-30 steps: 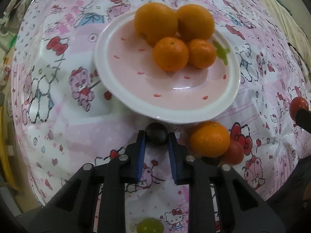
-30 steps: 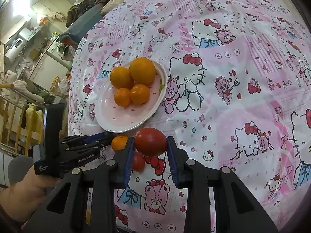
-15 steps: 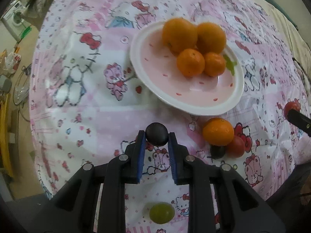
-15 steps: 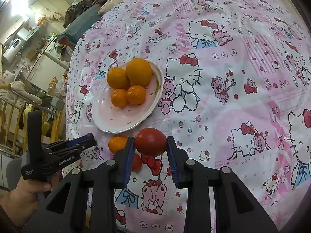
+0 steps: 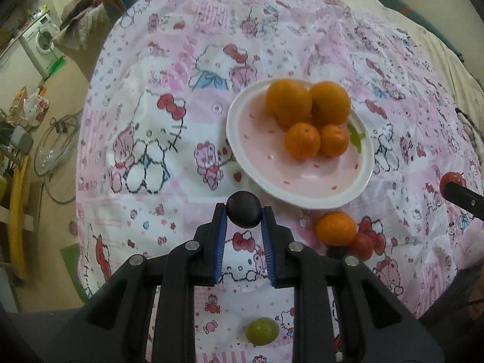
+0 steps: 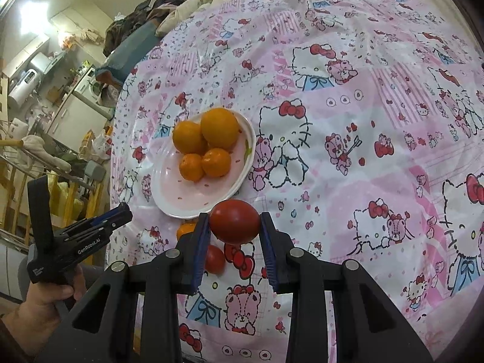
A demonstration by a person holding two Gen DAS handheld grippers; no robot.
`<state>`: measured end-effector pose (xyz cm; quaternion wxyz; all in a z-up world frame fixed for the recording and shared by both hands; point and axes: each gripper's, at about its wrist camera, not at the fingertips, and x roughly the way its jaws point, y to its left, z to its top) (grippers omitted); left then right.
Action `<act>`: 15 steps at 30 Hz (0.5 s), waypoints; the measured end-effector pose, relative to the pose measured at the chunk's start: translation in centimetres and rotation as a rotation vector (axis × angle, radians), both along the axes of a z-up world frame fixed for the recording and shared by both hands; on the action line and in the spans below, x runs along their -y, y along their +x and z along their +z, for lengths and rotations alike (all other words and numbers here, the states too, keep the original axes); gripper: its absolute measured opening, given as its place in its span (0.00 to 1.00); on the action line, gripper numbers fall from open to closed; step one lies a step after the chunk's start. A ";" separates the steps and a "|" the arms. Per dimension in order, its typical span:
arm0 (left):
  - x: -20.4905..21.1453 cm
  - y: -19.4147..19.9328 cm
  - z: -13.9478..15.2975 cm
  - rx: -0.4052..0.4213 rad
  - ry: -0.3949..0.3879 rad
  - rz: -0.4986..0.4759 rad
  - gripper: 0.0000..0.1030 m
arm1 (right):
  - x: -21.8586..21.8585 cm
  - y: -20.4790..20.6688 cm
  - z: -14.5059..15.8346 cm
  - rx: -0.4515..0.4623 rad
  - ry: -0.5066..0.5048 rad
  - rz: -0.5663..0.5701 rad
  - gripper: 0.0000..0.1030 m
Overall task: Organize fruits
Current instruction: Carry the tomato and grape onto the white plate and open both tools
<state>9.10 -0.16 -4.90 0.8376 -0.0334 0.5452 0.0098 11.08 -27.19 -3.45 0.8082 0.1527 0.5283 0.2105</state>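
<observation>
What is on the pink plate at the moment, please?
The plate holds four oranges: two large behind, two small in front. Anything between or beneath them is hidden.

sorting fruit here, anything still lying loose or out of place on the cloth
Yes. An orange and a tomato sit touching each other on the tablecloth just outside the plate, which holds four oranges. A green grape lies alone nearer the camera. Nothing looks spilled or damaged.

Bare near half of plate [image 5: 302, 178]; oranges [image 5: 305, 115] crowding its far side; open cloth [image 5: 157, 96] leftward
</observation>
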 end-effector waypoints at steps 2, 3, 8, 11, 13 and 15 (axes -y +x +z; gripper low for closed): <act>0.2 0.5 0.4 0.010 0.007 -0.011 0.18 | 0.3 0.1 0.4 0.008 0.007 -0.007 0.33; 0.4 0.7 0.5 0.015 0.010 -0.015 0.18 | 0.5 0.1 0.7 0.016 0.012 -0.011 0.33; 0.6 2.1 1.4 0.027 0.013 -0.039 0.18 | 1.3 0.6 1.5 0.039 0.021 -0.032 0.33; 0.9 3.1 1.7 0.030 0.019 -0.066 0.18 | 1.4 1.5 2.0 0.057 0.023 -0.032 0.33; 1.3 3.9 1.8 0.027 0.022 -0.086 0.18 | 1.4 2.2 2.3 0.070 0.018 -0.026 0.33; 1.5 4.5 1.8 0.020 0.025 -0.099 0.18 | 1.3 3.1 2.5 0.075 0.021 -0.029 0.33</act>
